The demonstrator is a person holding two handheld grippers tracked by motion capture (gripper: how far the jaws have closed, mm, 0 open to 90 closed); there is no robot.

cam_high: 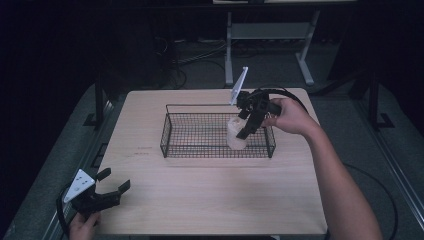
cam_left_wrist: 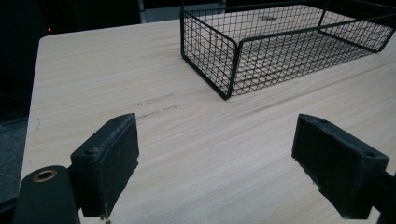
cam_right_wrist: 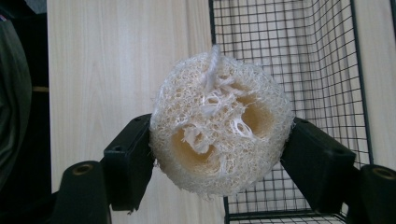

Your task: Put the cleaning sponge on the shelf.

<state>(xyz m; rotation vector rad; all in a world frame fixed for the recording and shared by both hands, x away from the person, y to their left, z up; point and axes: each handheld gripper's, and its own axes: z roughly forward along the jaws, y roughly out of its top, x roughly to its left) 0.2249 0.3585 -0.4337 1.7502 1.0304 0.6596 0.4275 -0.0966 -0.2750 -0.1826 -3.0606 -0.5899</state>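
Observation:
A pale loofah sponge (cam_right_wrist: 217, 125) is squeezed between the two black pads of my right gripper (cam_right_wrist: 218, 156), which is shut on it. In the high view the right gripper (cam_high: 243, 131) holds the loofah (cam_high: 236, 134) over the right end of a black wire basket (cam_high: 172, 132) in the middle of the wooden table. The basket's mesh wall (cam_right_wrist: 299, 60) lies beneath and beside the sponge in the right gripper view. My left gripper (cam_high: 116, 180) stays at the table's near left corner, jaws wide apart with nothing between its pads (cam_left_wrist: 109, 161). The basket's corner (cam_left_wrist: 227, 70) stands ahead of it.
The light wooden table (cam_high: 215, 200) has bare room in front of the basket and at its left. Beyond the far edge stand a white desk frame (cam_high: 270, 35) and cables on a dark floor.

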